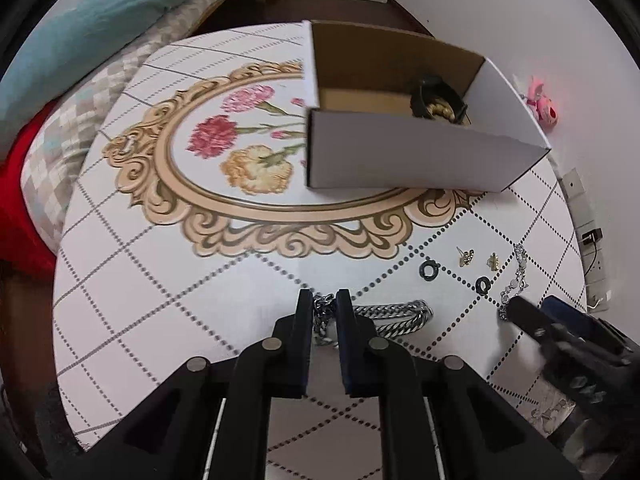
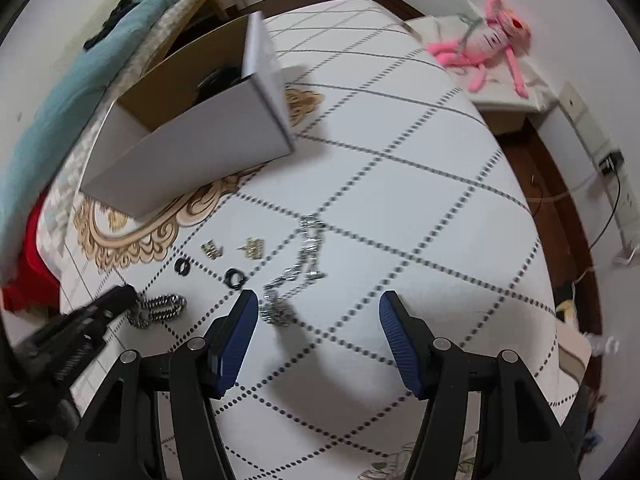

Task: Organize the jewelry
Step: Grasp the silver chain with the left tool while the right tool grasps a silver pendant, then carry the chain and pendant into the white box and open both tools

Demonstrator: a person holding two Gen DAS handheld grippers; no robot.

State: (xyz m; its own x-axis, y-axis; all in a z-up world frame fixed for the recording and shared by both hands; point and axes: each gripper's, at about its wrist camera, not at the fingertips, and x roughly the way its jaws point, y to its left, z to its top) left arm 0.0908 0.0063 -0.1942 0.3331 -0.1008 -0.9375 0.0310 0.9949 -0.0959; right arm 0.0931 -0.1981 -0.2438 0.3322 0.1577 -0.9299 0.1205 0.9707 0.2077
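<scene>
A thick silver chain point(image 1: 394, 316) lies on the round table point(image 1: 160, 280). My left gripper point(image 1: 324, 300) is shut on one end of it; it also shows in the right wrist view point(image 2: 162, 307). My right gripper point(image 2: 318, 300) is open, just above a thin silver chain point(image 2: 308, 256), which also shows in the left wrist view point(image 1: 518, 276). Two black rings point(image 2: 183, 267) point(image 2: 235, 278) and two gold earrings point(image 2: 211, 249) point(image 2: 253, 247) lie between the chains. An open cardboard box point(image 1: 400, 156) holds black and gold jewelry point(image 1: 438, 100).
A bed with a teal blanket point(image 1: 80, 28) is beyond the table's left side. A pink plush toy point(image 2: 492, 36) lies on a white stand at the right. Wall sockets and cables point(image 2: 608, 168) are by the right wall.
</scene>
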